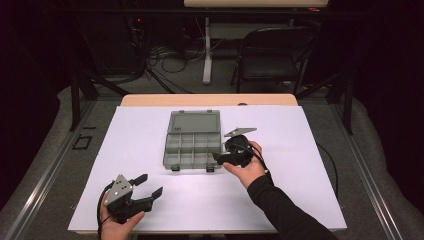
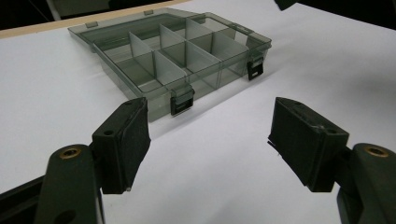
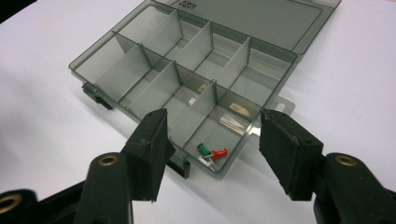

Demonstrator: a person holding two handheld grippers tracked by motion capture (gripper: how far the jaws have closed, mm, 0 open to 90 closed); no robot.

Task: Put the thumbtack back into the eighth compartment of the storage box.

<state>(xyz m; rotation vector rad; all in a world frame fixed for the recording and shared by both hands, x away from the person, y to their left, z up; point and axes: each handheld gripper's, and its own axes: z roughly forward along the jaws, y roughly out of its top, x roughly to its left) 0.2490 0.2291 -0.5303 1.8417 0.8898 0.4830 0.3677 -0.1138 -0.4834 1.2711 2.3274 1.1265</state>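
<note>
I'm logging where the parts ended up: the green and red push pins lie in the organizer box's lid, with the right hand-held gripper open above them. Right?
Not quite. In the right gripper view the green push pin and red push pin lie in a corner compartment of the organizer box, not in its lid. The right hand-held gripper is open above them.

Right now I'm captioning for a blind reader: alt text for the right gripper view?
Open right gripper hangs over a smoky clear compartment box, its lid folded back. A green pushpin and a red pushpin lie in the nearest corner compartment.
</note>
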